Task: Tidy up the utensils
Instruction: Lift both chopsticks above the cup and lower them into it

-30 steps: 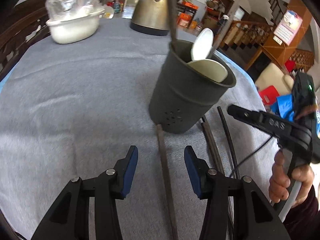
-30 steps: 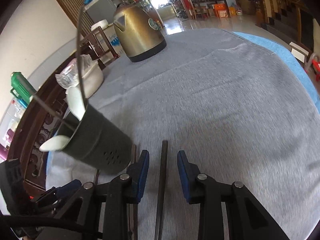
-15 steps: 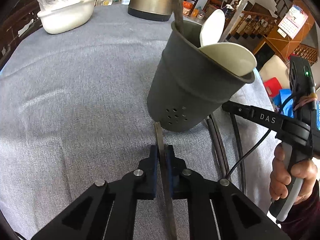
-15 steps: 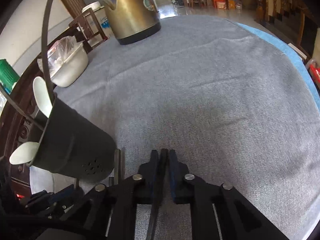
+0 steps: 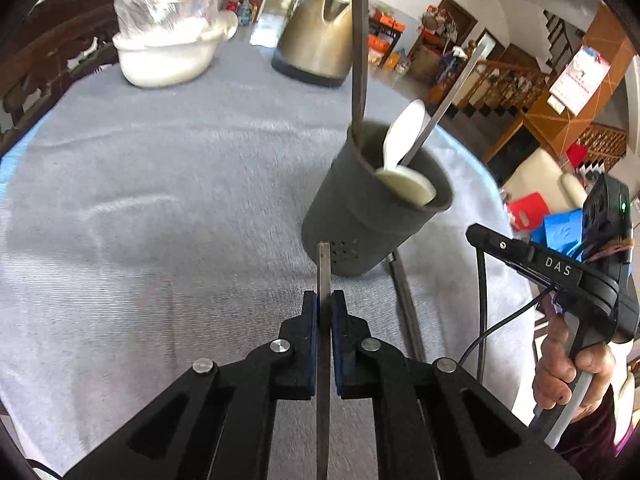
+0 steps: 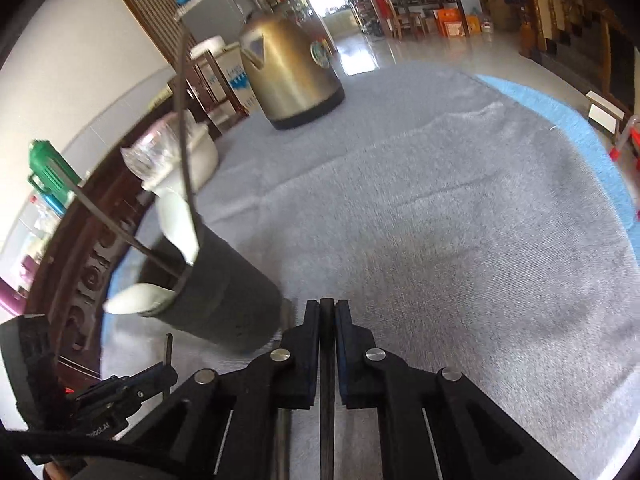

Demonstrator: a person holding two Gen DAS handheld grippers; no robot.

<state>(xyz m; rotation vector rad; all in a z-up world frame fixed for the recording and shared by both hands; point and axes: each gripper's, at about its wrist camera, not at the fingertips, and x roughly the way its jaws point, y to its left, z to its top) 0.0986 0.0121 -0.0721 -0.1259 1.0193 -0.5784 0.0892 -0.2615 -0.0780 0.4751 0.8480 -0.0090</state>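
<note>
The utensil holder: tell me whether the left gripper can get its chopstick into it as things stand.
Probably yes. The left gripper is shut on a chopstick, and the utensil holder stands just ahead with nothing between. Its mouth holds two white spoons and other sticks, but open space shows beside them.

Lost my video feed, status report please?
Left gripper shut on a chopstick. Right gripper shut on another chopstick. Utensil holder just ahead, spoons inside; path looks open.
</note>
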